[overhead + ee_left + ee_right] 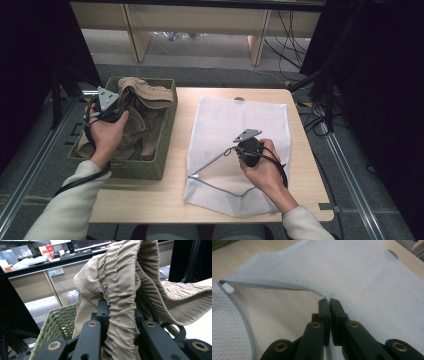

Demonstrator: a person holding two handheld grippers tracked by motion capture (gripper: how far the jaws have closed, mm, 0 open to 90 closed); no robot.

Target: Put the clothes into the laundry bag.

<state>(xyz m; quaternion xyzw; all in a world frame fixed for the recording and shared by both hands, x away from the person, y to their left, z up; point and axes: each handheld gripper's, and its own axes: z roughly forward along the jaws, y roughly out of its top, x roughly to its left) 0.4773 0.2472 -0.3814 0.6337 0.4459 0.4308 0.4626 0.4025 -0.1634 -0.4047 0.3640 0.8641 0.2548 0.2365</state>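
Observation:
A beige pleated garment (150,95) lies heaped in a green woven basket (135,170) at the table's left. My left gripper (120,102) is over the basket, shut on a bunched fold of that garment (120,277), which is lifted and drapes over the jaws, hiding the tips. A white mesh laundry bag (240,115) lies flat on the table's right half. My right gripper (239,150) is shut on the upper edge of the bag's zippered opening (287,287), holding it raised off the lower layer. The right gripper view shows the closed tips (329,301) pinching the mesh, with a white zipper pull (228,288) at the left.
The wooden table (150,200) has bare strips between basket and bag and along the front edge. The basket's rim (57,315) stands just below the lifted garment. Desks, cables and dark curtains surround the table.

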